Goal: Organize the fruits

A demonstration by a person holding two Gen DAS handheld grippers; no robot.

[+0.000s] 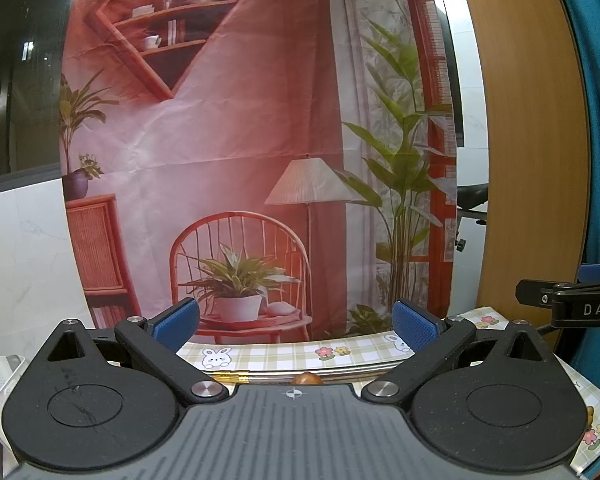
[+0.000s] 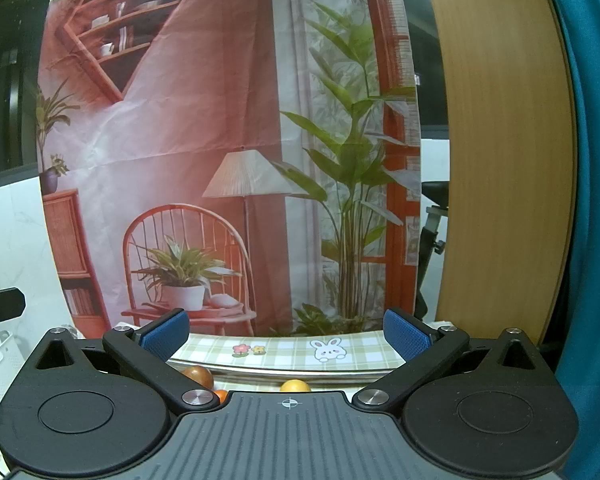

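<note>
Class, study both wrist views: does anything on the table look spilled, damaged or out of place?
Nothing stands out. Both the left gripper and right gripper are open and empty above the checked tablecloth. Only the tops of a few fruits show, so their arrangement cannot be judged.

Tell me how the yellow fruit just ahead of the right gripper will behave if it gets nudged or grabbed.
The yellow fruit looks round, so a nudge would probably send it rolling across the checked tablecloth. Its skin seems smooth, so it may slip between the pads unless gripped near its middle. The right hand-held gripper stands wide open, likely wide enough. Only the fruit's top shows, so firmness is unclear.
</note>
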